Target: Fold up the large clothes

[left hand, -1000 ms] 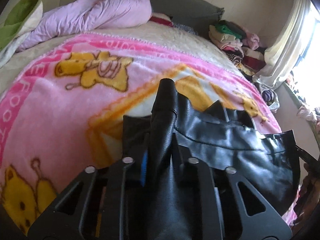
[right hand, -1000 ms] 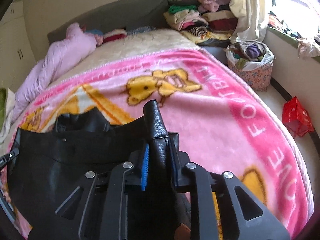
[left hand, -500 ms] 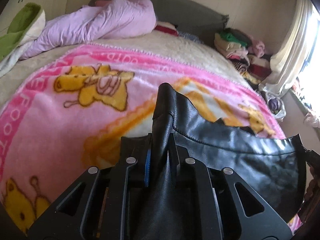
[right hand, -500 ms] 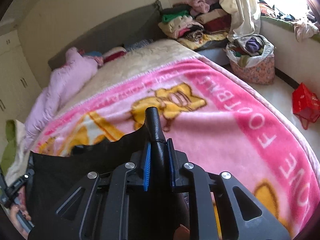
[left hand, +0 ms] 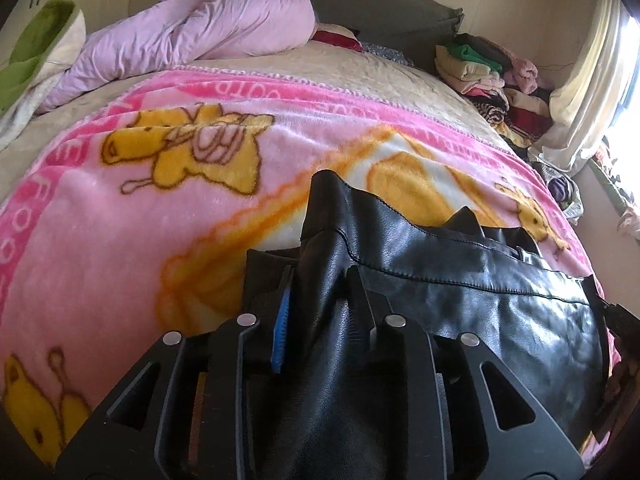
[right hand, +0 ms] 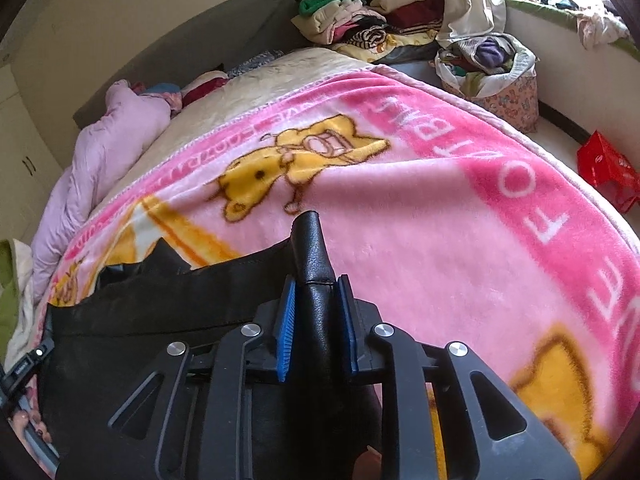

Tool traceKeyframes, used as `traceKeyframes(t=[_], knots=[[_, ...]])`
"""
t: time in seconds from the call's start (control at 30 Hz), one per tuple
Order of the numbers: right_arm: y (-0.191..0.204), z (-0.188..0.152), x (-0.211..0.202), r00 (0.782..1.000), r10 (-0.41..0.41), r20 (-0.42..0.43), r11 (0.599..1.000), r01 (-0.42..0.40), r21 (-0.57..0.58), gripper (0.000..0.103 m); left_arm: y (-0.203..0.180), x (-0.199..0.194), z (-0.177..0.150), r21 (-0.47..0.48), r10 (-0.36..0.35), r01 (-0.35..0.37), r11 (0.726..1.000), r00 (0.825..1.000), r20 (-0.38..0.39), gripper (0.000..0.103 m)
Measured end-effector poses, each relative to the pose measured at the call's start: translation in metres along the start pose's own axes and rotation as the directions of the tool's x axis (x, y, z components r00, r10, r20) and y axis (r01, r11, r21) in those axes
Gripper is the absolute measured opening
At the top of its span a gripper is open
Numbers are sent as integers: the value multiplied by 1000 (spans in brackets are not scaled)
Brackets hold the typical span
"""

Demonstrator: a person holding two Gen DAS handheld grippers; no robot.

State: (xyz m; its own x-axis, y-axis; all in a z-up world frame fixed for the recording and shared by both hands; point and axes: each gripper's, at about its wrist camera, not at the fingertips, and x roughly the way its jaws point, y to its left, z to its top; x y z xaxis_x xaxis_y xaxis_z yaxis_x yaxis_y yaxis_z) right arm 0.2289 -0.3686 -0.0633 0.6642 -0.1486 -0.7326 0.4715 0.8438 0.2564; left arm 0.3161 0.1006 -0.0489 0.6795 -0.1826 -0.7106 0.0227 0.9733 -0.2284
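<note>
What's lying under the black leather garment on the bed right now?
The black leather garment rests on the pink fleece blanket with yellow bears. Whatever lies beneath its middle is covered.

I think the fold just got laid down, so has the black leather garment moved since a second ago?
Yes. The black leather garment has come down toward the pink blanket, its top edge now flatter across the yellow bear print.

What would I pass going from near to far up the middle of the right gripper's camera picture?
right gripper → black leather garment → pink cartoon blanket → cream bedspread → dark headboard
</note>
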Motion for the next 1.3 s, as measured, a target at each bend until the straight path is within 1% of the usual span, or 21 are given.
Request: traceKeyframes(t=[0.03,0.07,0.13,0.17,0.2,0.27,0.33,0.4,0.47,0.53,0.57,0.6,0.67,0.73,0.77,0.9,1.1,1.3], knots=[[0,-1,-1,1000,-21,3,1000,21,2,34,0,0,0,2,6,-6,1000,1000,1,21],[-2,-2,-3,999,-35,8,999,35,12,38,-1,0,0,4,10,-10,1000,1000,1,23],[-6,-3,-7,999,-29,16,999,28,32,46,-1,-1,0,5,16,-16,1000,1000,4,29],[-8,-3,-8,999,-29,15,999,28,37,47,-1,-2,-1,6,17,-17,1000,1000,3,36],[-10,-3,-10,999,-33,17,998,32,45,51,-1,-3,0,5,23,-23,1000,1000,3,46],[-10,-6,-17,999,-26,21,999,26,40,53,0,-6,0,-2,25,-25,1000,1000,5,57],[-8,-10,-24,999,-39,26,999,38,22,58,-1,-9,1,2,27,-27,1000,1000,11,63],[-7,-15,-31,999,-40,34,999,40,3,59,-1,-13,1,7,32,-32,999,999,16,71],[-5,-20,-41,998,-40,46,999,41,-13,61,-3,-17,2,13,30,-30,999,999,23,74],[-1,-25,-53,998,-29,63,999,30,-29,67,-5,-24,1,23,35,-36,999,999,35,81],[1,-27,-59,997,-25,72,999,28,-36,69,-6,-27,1,28,42,-43,999,998,41,87],[6,-30,-68,997,-10,81,999,14,-49,71,-6,-32,0,36,48,-50,998,998,49,90],[13,-34,-81,995,17,96,997,-11,-71,72,-7,-38,-1,44,49,-52,998,997,53,93],[26,-39,-94,993,44,106,995,-34,-94,74,-7,-44,-4,44,50,-52,998,998,49,94],[34,-42,-102,991,74,109,992,-63,-106,74,-7,-45,-6,44,48,-50,998,998,46,94],[65,-54,-120,983,159,89,977,-144,-158,74,-5,-53,-11,46,46,-48,998,998,35,94],[106,-68,-138,973,222,54,948,-203,-244,74,-3,-69,-14,18,18,-19,1000,999,44,93],[131,-80,-150,966,256,38,924,-232,-304,74,-4,-81,-18,-6,-5,5,1000,999,51,94]])
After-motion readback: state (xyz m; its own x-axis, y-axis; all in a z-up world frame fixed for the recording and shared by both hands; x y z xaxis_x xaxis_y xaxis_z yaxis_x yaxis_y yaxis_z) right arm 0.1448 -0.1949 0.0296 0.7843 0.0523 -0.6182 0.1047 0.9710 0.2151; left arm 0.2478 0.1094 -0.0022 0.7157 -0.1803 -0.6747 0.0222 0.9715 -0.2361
